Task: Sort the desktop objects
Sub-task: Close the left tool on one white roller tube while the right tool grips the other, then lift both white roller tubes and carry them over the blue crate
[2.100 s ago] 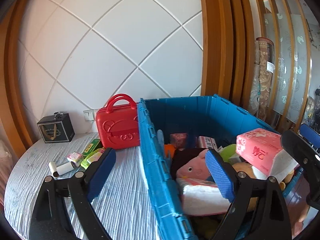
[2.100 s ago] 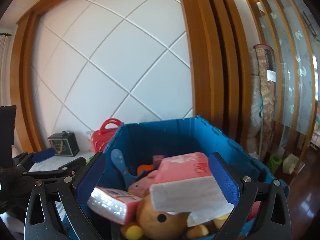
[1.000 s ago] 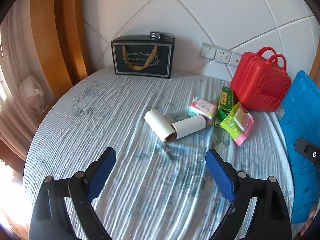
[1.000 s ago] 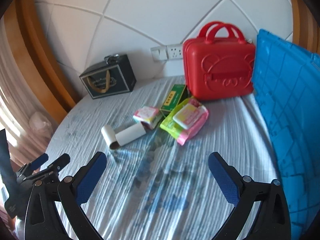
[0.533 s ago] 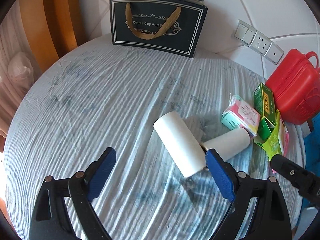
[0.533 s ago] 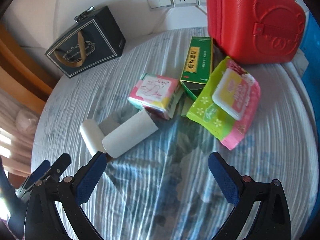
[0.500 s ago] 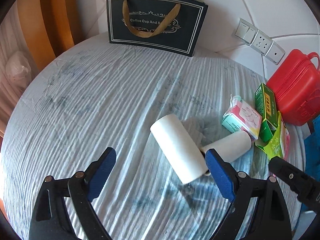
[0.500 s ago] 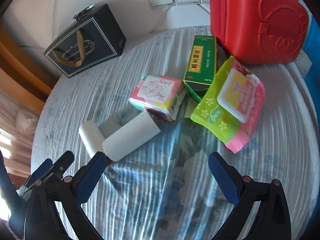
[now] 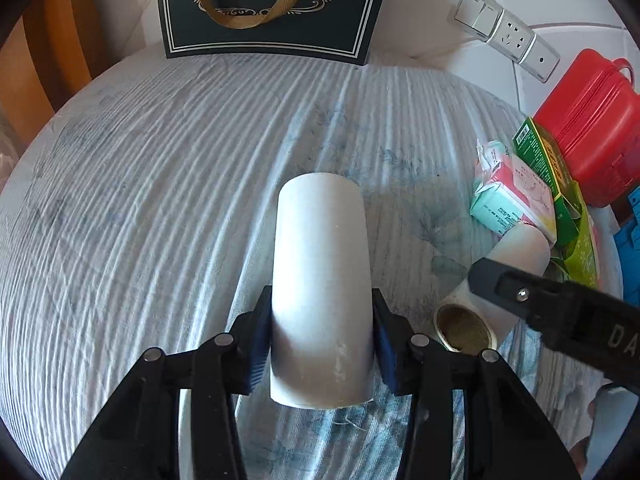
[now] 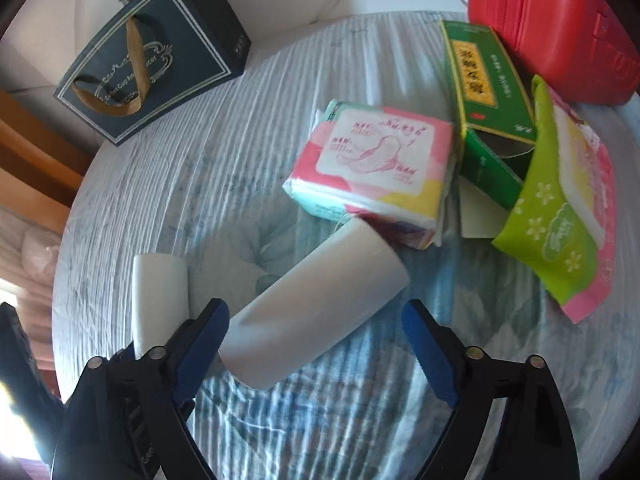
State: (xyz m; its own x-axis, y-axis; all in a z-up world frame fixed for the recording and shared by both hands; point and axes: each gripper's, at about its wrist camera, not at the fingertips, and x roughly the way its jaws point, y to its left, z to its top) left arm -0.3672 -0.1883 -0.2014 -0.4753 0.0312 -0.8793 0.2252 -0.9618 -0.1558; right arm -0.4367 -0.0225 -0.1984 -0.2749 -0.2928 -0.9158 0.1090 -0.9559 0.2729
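I have the first white roll [image 9: 320, 280] pinched across its middle by my left tongs [image 9: 320, 344], both blue pads flat against its curved sides, its long axis pointing away from the camera and its near end sticking out toward me. It looks like a light paper roll, soft on the outside and hollow inside, so I judge it will crush if I squeeze harder. This mid-body grip across the diameter is the right place.

The second white roll [image 10: 316, 316] lies on the counter [image 10: 160, 184] slantwise between the fingers of my right tongs [image 10: 316, 344]. Those tongs stand wide, with the left pad just beside the roll's near end and the right pad well clear of it, gripping nothing. Its open end shows a brown cardboard core in the left view. I would close across its body, not on the ends, and turn the tongs first to square with its slant.

Its far end touches a pink sanitary pad pack [image 10: 372, 164]. Beside that lie a green carton [image 10: 488, 92] and a green wipes pouch [image 10: 560, 216], with a red case [image 10: 548, 20] behind. A dark gift box [image 9: 264, 4] stands at the counter's far edge.
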